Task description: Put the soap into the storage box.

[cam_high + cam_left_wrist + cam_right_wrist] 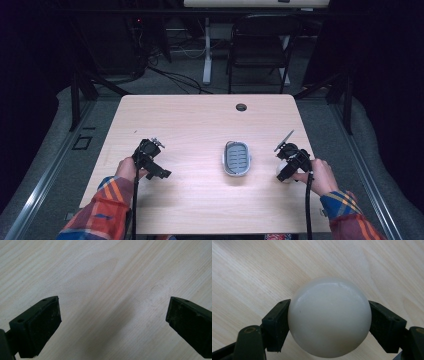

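Ball [329, 317]: white, smooth and round; clamped between the two black jaws of the right gripper, one jaw touching each side; in the high view it shows as a pale round shape [283, 171] under that gripper, near the right edge of the tabletop, toward the near side; whether it touches the wood or is held just above it cannot be told
Right gripper [286, 161]: closed on the ball; held by the person's right hand [320, 176]; a grey plate sticks up from its top; a black cable trails from it toward the near edge
Left gripper [154, 159]: jaws spread wide with nothing between them; the left gripper view shows bare wood grain between the two pads; held by the left hand [128, 169] over the left part of the tabletop, well apart from the ball; its cable runs down to the near edge
Dish [236, 158]: small oval tray with a white rim and a grey ribbed inside; lies flat right of the middle of the tabletop, between the two grippers, nearer the right one; apart from both
Tabletop [200, 120]: light wood; a round dark hole [241, 107] near the far edge
Sleeves: plaid in orange, blue and red; they come in at the near left and near right corners
Beyond the far edge: a dark folding chair [260, 47] on a grey floor; cables on the floor beside a white table leg
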Tool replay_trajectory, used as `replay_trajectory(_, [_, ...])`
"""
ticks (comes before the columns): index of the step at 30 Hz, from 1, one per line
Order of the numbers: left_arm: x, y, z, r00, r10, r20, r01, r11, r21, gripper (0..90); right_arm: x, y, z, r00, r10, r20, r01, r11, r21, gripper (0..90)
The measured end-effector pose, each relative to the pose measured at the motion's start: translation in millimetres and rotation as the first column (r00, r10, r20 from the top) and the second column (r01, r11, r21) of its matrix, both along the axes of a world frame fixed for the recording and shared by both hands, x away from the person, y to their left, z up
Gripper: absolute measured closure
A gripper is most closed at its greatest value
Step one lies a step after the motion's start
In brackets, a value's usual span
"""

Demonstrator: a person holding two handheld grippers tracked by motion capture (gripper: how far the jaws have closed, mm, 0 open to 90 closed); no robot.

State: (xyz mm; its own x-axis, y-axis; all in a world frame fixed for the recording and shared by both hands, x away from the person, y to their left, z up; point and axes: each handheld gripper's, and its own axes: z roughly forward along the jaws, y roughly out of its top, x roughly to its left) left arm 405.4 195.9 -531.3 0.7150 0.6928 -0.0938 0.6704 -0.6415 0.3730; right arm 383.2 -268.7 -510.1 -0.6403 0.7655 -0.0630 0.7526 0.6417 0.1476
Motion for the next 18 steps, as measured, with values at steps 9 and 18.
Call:
replay_trajectory(9, [0.5, -1.2, -0.2, 0.9999, -0.008, 0.007, 0.008, 0.9999, 0.008, 0.0, 5.9, 5.9, 8.7, 0.9998, 0.005, 0.020, -0.006, 0.999, 0.032, 23.8])
replay_trajectory(18, [-0.4, -0.6, 0.3, 0.9995, -0.025, 0.020, 0.024, 0.9994, 0.023, 0.0, 12.4, 13.0, 23.4, 0.9995, 0.032, 0.008, -0.032, 0.999, 0.005, 23.8])
